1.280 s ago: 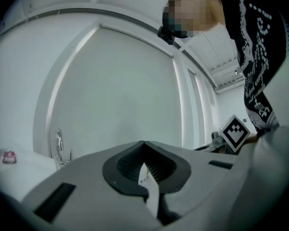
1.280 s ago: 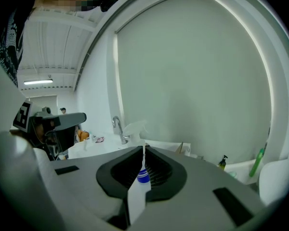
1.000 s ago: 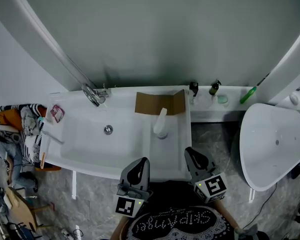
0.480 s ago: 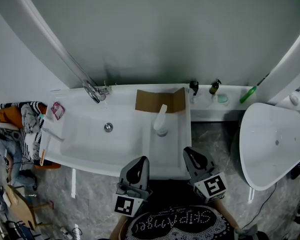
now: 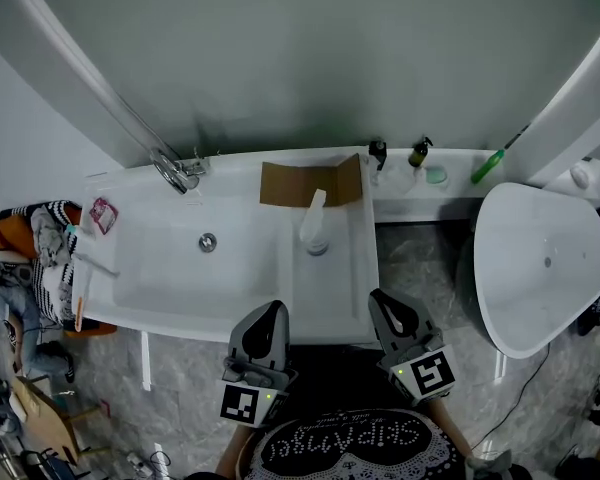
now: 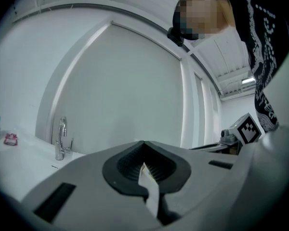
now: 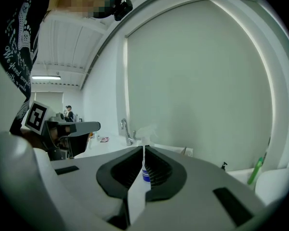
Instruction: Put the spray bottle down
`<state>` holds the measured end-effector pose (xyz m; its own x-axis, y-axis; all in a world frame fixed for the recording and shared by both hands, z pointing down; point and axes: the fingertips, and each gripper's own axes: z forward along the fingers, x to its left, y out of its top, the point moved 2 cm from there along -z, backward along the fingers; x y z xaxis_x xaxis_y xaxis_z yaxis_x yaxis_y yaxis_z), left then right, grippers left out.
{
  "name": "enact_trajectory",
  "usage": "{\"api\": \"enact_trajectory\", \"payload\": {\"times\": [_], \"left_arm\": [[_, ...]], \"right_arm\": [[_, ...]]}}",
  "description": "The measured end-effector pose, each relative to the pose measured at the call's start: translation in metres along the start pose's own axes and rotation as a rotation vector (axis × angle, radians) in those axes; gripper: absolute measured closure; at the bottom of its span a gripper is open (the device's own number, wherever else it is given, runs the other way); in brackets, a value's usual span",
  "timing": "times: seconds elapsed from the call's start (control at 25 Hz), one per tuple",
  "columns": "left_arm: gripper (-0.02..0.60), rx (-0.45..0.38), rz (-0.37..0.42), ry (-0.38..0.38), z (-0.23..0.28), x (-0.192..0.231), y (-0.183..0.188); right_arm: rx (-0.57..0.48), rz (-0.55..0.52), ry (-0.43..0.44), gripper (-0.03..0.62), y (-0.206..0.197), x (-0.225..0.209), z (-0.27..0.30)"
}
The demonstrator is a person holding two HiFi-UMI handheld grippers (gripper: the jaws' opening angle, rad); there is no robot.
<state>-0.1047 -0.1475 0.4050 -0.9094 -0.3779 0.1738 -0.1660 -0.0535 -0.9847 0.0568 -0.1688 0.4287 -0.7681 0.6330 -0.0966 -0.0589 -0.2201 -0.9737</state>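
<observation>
White bathroom, grey wall behind; tabletop (image 5: 338, 303) with sink (image 5: 155, 283) across the middle of the head view. At 3 o'clock from the drain (image 5: 208, 241), on the flat right part: bottle (image 5: 314, 230), upright on its own base, just in front of cardboard (image 5: 292, 184). Stands untouched by either tongs. Left tongs (image 5: 273, 309) at 7 o'clock from bottle, pressed together, nothing between. Right tongs (image 5: 377, 297) at 4 o'clock, likewise closed and empty, with bottle only glimpsed well off beyond their slit. Against a second back: same spot and same upright stance for bottle; somewhat wider gap from right tongs to bottle, so apparently a slight drawing back; left tongs much as before. For the task: put-down probably finished, bottle released and steady. Left at most: easing both tongs clear without brushing the tabletop edge.
</observation>
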Motion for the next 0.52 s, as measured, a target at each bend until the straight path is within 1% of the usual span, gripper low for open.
{"api": "enact_trajectory", "payload": {"times": [0.08,0.28,0.4,0.52], "left_arm": [[0.578,-0.027,0.011,-0.028,-0.001,0.005,0.002],[0.578,0.006,0.017,-0.061,0.002,0.022,0.012],[0.578,0.022,0.011,-0.045,0.012,0.042,0.018],[0.578,-0.018,0.012,-0.014,0.027,0.068,0.025]], "right_arm": [[0.007,0.007,-0.027,0.568,0.000,0.002,-0.002],[0.022,0.026,-0.085,0.568,0.008,0.010,-0.003],[0.014,0.013,-0.116,0.568,0.015,0.009,0.005],[-0.002,-0.019,-0.137,0.568,0.023,0.002,0.019]]}}
